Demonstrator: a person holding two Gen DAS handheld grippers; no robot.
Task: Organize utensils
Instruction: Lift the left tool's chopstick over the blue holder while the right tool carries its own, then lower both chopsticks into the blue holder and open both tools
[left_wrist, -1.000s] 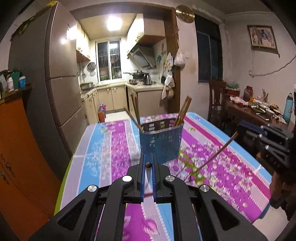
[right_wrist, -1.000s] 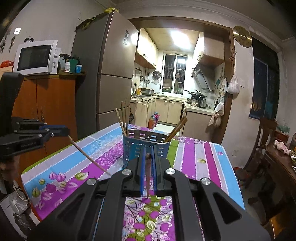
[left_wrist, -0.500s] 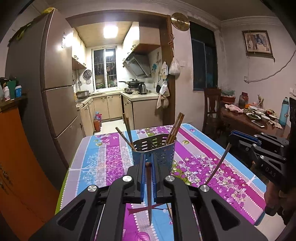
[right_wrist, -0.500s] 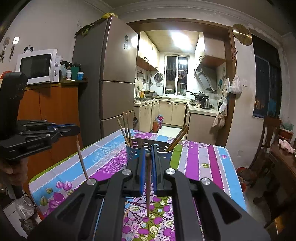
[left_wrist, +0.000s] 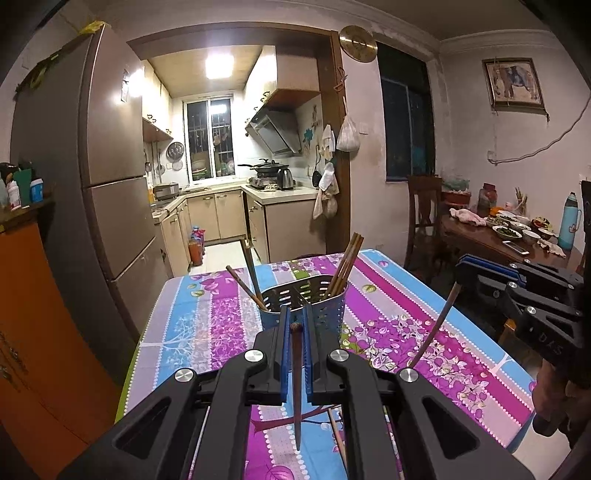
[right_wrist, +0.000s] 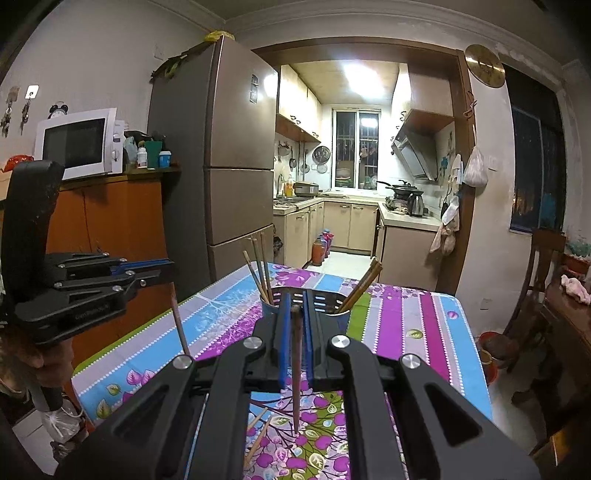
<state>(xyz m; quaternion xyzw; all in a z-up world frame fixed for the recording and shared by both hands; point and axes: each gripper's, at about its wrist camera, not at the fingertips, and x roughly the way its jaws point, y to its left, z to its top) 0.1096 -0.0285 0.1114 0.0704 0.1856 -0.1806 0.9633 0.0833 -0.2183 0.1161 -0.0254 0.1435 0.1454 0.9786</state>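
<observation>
A blue perforated utensil holder (left_wrist: 325, 308) (right_wrist: 341, 297) stands on the flowered tablecloth (left_wrist: 207, 325) with several chopsticks leaning in it. My left gripper (left_wrist: 294, 319) is shut on a brown chopstick (left_wrist: 296, 391) that hangs tip-down above the cloth, short of the holder. From the right wrist view this left gripper (right_wrist: 168, 271) shows at the left with its chopstick (right_wrist: 180, 325). My right gripper (right_wrist: 294, 304) is shut on another chopstick (right_wrist: 296, 376), also hanging down. In the left wrist view it (left_wrist: 460, 269) sits at the right. Loose chopsticks (right_wrist: 258, 430) (left_wrist: 337, 432) lie on the cloth below.
A tall fridge (right_wrist: 221, 166) and an orange cabinet (right_wrist: 118, 229) with a microwave (right_wrist: 79, 142) stand left of the table. To the right are a wooden chair (left_wrist: 423, 221) and a dining table (left_wrist: 491, 240) with dishes. A hand (right_wrist: 22, 354) holds the left gripper.
Both grippers have risen above the table with their chopsticks. The chopsticks have swung from slanting to hanging nearly straight down, their tips off the cloth.
</observation>
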